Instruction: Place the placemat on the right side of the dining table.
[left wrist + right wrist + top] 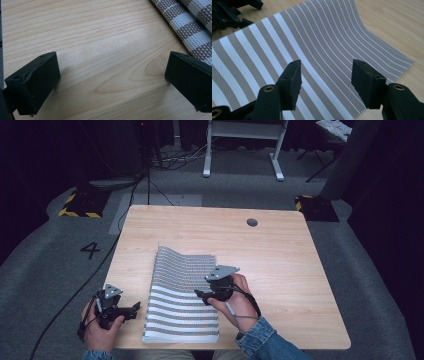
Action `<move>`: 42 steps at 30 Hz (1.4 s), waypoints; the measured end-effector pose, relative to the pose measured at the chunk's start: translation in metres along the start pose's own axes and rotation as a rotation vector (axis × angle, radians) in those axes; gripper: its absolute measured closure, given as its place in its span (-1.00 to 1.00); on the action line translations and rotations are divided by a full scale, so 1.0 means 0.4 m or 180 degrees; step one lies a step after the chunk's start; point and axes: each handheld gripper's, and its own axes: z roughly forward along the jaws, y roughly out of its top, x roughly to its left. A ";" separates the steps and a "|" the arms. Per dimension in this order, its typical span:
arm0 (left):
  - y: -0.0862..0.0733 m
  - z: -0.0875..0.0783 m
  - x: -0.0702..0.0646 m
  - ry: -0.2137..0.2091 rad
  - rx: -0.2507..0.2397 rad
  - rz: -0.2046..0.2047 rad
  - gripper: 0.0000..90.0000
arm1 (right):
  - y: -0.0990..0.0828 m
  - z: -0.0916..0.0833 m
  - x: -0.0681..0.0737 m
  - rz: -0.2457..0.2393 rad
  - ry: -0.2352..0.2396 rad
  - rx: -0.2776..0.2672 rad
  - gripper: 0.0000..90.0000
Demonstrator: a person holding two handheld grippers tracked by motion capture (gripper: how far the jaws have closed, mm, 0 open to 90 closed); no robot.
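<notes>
Grommet hole (252, 222) beyond striped placemat (182, 290).

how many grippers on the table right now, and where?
2. The left gripper sits at the near left edge, beside the striped placemat, jaws open over bare wood. The right gripper hovers over the placemat's right side, jaws open.

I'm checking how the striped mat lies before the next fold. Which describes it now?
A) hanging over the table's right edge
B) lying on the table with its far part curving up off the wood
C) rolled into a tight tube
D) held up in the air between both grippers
B: the striped mat rests on the table, and its far part bows upward, while the right gripper hovers over it with open jaws holding nothing.
</notes>
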 end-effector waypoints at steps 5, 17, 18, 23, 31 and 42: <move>0.008 0.006 0.004 0.0011 0.0001 0.0002 -1.00 | 0.040 0.031 0.023 -0.0105 0.0018 -0.0010 -0.07; 0.013 0.011 0.006 -0.0012 0.0002 -0.0003 -1.00 | 0.110 0.101 0.050 -0.0229 0.0280 0.0053 -0.09; 0.013 0.011 0.006 -0.0012 0.0002 -0.0003 -1.00 | 0.110 0.101 0.050 -0.0229 0.0280 0.0053 -0.09; 0.013 0.011 0.006 -0.0012 0.0003 -0.0002 -1.00 | 0.133 0.130 0.060 -0.0250 0.0404 0.0182 -0.12; 0.017 0.014 0.007 -0.0009 0.0008 -0.0002 -1.00 | 0.151 0.170 0.087 -0.0202 0.0524 0.0363 -0.17; 0.018 0.015 0.007 -0.0003 0.0007 -0.0004 -1.00 | 0.179 0.234 0.143 -0.0195 0.0460 0.0342 -0.25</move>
